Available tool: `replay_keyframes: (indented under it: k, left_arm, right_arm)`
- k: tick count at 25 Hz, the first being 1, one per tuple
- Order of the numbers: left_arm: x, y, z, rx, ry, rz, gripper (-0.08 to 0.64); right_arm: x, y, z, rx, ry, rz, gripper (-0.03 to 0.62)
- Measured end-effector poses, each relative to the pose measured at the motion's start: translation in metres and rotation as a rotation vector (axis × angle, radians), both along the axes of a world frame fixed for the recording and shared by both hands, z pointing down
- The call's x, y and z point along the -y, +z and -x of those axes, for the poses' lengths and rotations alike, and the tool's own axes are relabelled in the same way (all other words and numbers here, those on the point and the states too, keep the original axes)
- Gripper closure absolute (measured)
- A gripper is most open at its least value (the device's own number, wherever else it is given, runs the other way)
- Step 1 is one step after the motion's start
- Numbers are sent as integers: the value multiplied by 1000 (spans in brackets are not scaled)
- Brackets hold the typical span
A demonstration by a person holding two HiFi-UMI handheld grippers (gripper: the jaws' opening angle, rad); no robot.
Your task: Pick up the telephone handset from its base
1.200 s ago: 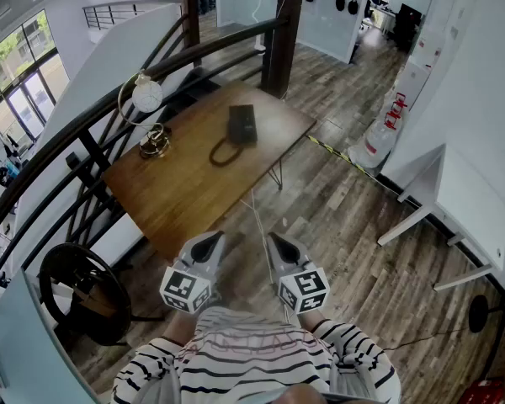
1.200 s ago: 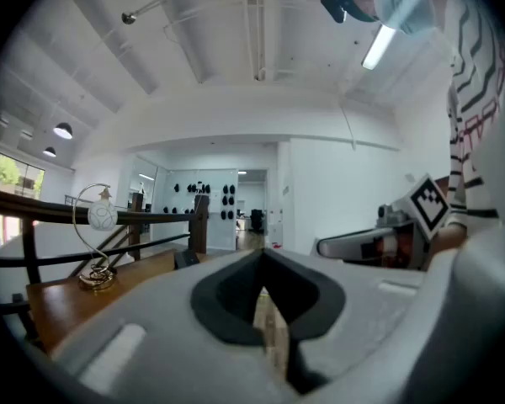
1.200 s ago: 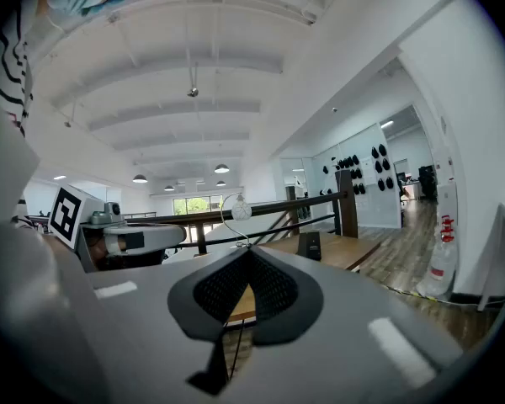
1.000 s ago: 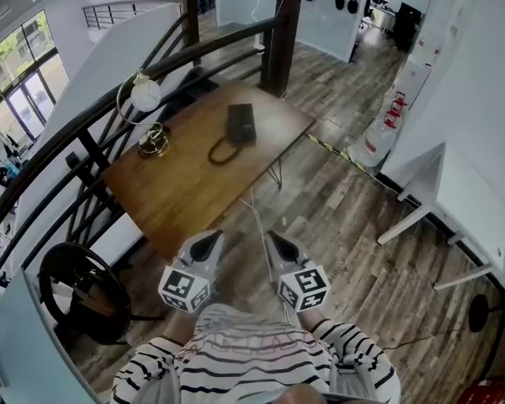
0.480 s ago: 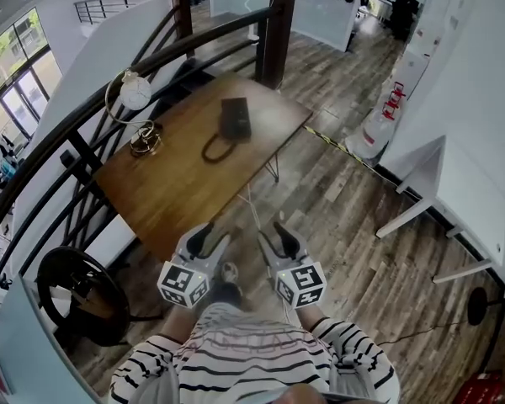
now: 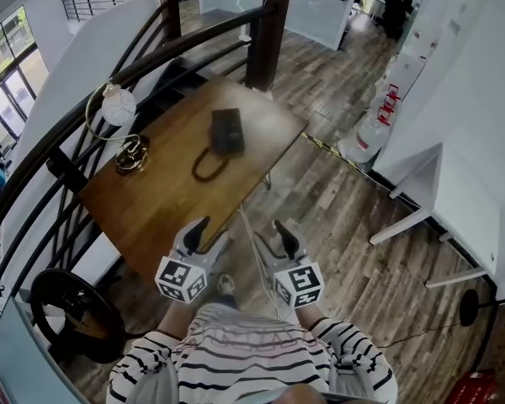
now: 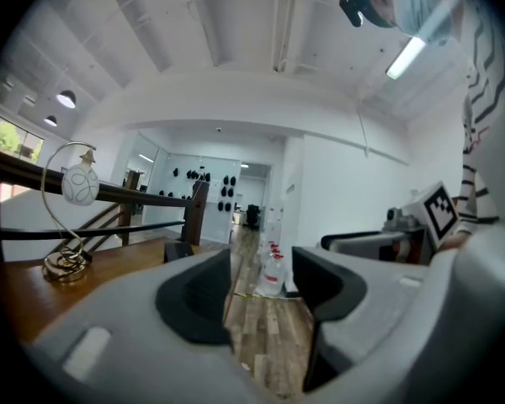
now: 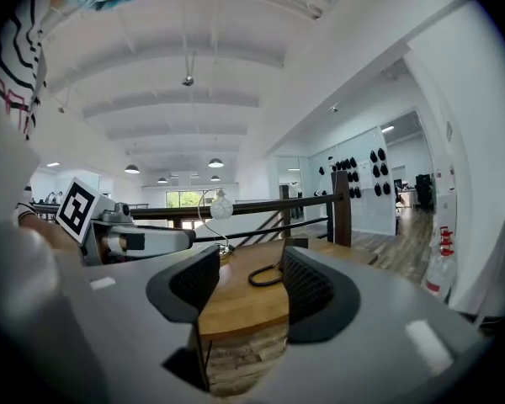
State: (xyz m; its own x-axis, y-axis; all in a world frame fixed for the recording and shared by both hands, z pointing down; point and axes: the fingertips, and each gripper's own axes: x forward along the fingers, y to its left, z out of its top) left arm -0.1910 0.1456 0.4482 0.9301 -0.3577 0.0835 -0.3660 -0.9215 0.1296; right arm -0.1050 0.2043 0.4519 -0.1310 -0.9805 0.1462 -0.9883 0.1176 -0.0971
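A black telephone (image 6: 227, 130) lies on the far part of a wooden table (image 6: 151, 204), its handset resting on the base, with its cord (image 6: 207, 165) looped in front. In the right gripper view the telephone (image 8: 296, 243) and cord (image 8: 265, 276) show beyond the jaws. My left gripper (image 6: 205, 236) and right gripper (image 6: 277, 238) hover side by side at the table's near edge, well short of the phone. Both point roughly level, their jaws are opening, and nothing is between them. In the left gripper view the phone (image 7: 178, 249) is small, just left of the jaws.
A globe lamp (image 6: 118, 105) on a brass ring stand (image 6: 132, 154) stands on the table's left side. A dark stair railing (image 6: 151, 61) runs behind the table. A white desk (image 6: 442, 200) stands to the right. A thin cable (image 6: 254, 234) hangs off the table's front edge.
Both grippers went from shut to open and moved forward, up to the table's near edge. The table and phone now sit closer in the head view.
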Motion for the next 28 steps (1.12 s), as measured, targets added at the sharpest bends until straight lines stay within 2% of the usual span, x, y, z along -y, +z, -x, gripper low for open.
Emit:
replay_keyframes:
  k: [10,16,22,28]
  left_arm:
    - [120,5,-39,-12,57,16,331]
    - [166,5,-51,-31,81,37,327]
    - [188,16,-58,-41,44,77,327]
    - [218,23,-65,-53,-54,95,327]
  right_arm:
    - [119,3,-37,-3,50,-8,368]
    - [163,8,-47,-19,59,2,368]
    - [187,15,-63,-23,37,20,368]
    - [223,20,-88,-50,-42,20,368]
